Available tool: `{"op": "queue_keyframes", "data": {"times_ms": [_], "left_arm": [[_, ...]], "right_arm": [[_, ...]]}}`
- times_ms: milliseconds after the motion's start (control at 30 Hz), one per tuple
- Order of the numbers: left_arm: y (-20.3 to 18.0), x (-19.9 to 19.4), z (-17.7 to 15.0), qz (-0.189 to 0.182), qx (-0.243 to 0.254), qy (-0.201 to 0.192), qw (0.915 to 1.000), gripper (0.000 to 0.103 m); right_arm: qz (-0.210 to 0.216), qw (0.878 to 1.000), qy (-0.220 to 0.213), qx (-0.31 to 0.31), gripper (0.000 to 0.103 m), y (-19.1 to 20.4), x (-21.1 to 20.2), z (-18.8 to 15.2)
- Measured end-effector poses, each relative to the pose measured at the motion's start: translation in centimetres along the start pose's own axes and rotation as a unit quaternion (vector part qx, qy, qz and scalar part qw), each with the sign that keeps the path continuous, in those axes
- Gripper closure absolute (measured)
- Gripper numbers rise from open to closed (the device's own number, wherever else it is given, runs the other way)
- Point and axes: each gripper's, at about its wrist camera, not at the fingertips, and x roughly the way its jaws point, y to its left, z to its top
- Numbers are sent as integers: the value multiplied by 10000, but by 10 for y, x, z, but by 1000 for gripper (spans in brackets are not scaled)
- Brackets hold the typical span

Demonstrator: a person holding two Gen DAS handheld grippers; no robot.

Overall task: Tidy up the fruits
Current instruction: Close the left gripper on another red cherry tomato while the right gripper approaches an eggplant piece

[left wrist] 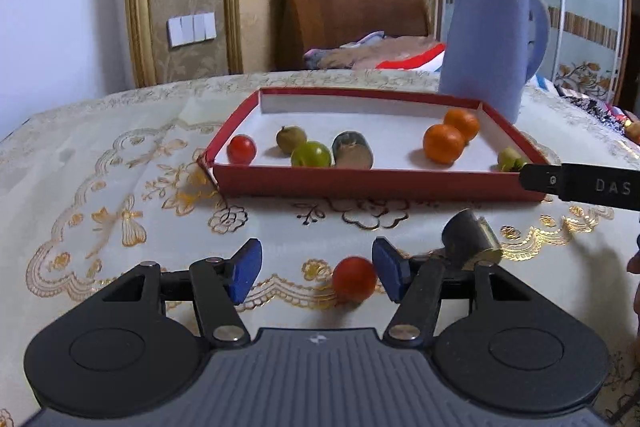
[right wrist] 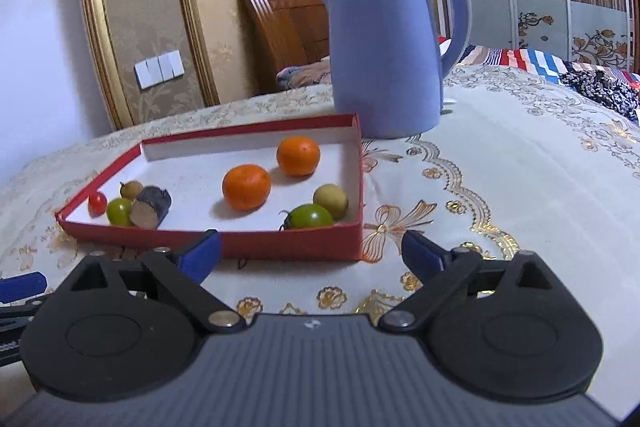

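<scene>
Progress: mostly complete. The red tray [right wrist: 362, 187] on the desk [right wrist: 520, 187] holds two oranges [right wrist: 246, 187], green tomatoes [right wrist: 310, 217], a small red tomato [right wrist: 97, 203], yellowish fruits [right wrist: 331, 201] and a dark stub [right wrist: 150, 207].

Outstanding: one red cherry tomato [left wrist: 354, 279] and a dark cylindrical piece [left wrist: 470, 237] lie on the desk in front of the tray.

Left tongs [left wrist: 316, 271]: spread, straddling the cherry tomato, not yet pinching it. Right tongs [right wrist: 310, 253]: spread, empty, at the tray's front wall.

Only the left view shows the loose items; only the right view fully shows the tray's right corner contents and the blue kettle [right wrist: 384, 47] behind the tray.
</scene>
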Motion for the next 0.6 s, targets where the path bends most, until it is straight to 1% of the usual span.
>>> {"op": "queue_keyframes", "data": {"times_ms": [67, 100, 167, 233, 300, 400, 467, 533, 567, 600], "left_arm": [[2, -1, 0, -14, -35, -19, 10000, 44], [2, 0, 0, -32, -25, -15, 10000, 47], [0, -2, -1, -113, 27, -12, 9999, 51], [-5, -6, -2, -210, 175, -57, 9996, 51], [-10, -6, -3, -177, 293, -76, 9994, 51], [-8, 0, -3, -218, 222, 106, 9995, 51], [-6, 5, -3, -326, 123, 274, 9990, 51], [-6, 7, -3, -315, 115, 339, 9989, 51], [-6, 8, -3, -306, 119, 369, 9988, 52], [-7, 8, -4, -275, 129, 372, 9988, 58]], "right_arm": [[-3, 10000, 27, -19, 6, 1, 1, 0], [5, 10000, 56, -13, 6, 1, 2, 0], [33, 10000, 84, 16, 6, 0, 2, 0], [19, 10000, 74, 27, 5, 0, 1, 0], [25, 10000, 66, 17, 5, 1, 1, 0], [29, 10000, 56, 7, 5, 1, 1, 0], [24, 10000, 66, 13, 4, 1, 1, 0], [34, 10000, 44, 27, 4, 1, 1, 0], [35, 10000, 44, 20, 4, 1, 1, 0], [32, 10000, 46, 8, 4, 2, 1, -1]]}}
